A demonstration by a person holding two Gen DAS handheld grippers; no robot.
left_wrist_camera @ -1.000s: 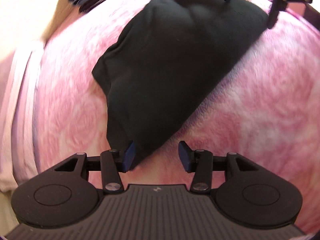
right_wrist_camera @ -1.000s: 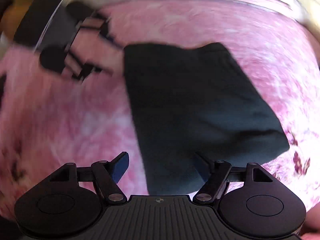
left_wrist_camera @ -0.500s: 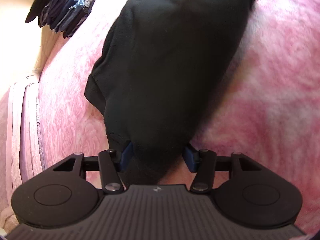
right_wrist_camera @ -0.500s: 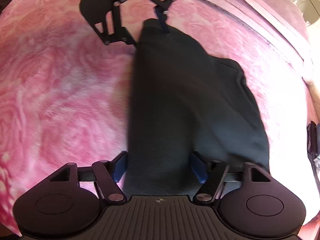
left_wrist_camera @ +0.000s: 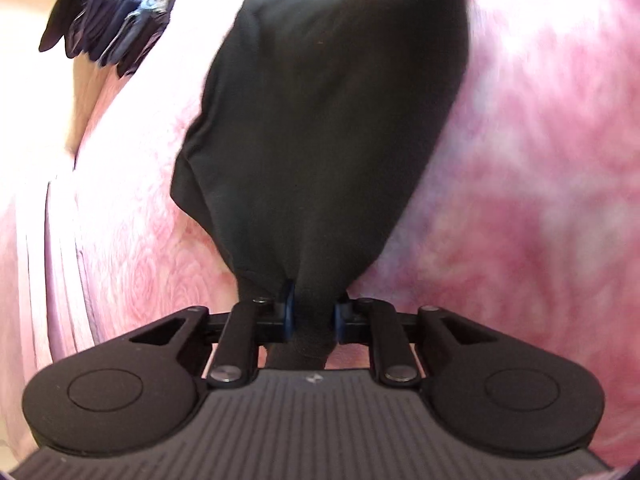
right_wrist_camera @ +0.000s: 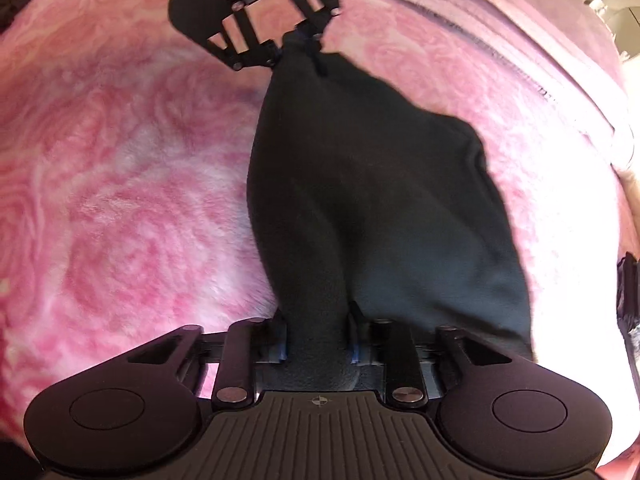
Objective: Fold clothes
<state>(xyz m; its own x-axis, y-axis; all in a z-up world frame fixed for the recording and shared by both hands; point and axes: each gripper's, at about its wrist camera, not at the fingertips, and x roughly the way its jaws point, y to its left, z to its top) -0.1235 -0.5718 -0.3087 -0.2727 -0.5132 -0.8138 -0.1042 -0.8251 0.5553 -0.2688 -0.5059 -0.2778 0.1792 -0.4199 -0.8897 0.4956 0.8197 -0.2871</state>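
A: In the left wrist view, where is the garment?

B: The black soft-knit garment (left_wrist_camera: 320,120) fills the middle, running from six o'clock up to twelve o'clock. Its near end is bunched into a narrow neck between the blue pads of the left gripper (left_wrist_camera: 312,314), whose jaws are drawn in tight on that cloth.

A: What lies under it?

B: A pink plush blanket with a rose-swirl pattern (left_wrist_camera: 520,200), showing at three o'clock and at eight o'clock. A pale pink striped sheet edge (left_wrist_camera: 60,260) runs along nine o'clock. At eleven o'clock sits a pile of dark blue and black folded fabrics (left_wrist_camera: 116,20), well apart from the garment. The far end of the garment at twelve o'clock is too dark and blurred to read.

A: And the right wrist view?

B: The same black garment (right_wrist_camera: 372,200) spreads from six o'clock toward twelve o'clock, sagging wider toward four o'clock. The right gripper (right_wrist_camera: 318,344) has its jaws pinched narrow around a gathered fold of it at six o'clock.

A: Is the other tool visible there?

B: Yes, the left gripper (right_wrist_camera: 306,42) shows at twelve o'clock, clamped on the opposite tip of the cloth, so the garment hangs between the two tools over the pink blanket (right_wrist_camera: 120,200). The striped sheet edge (right_wrist_camera: 500,40) crosses at one to two o'clock, and a dark object (right_wrist_camera: 628,292) at three o'clock is cut off by the frame.
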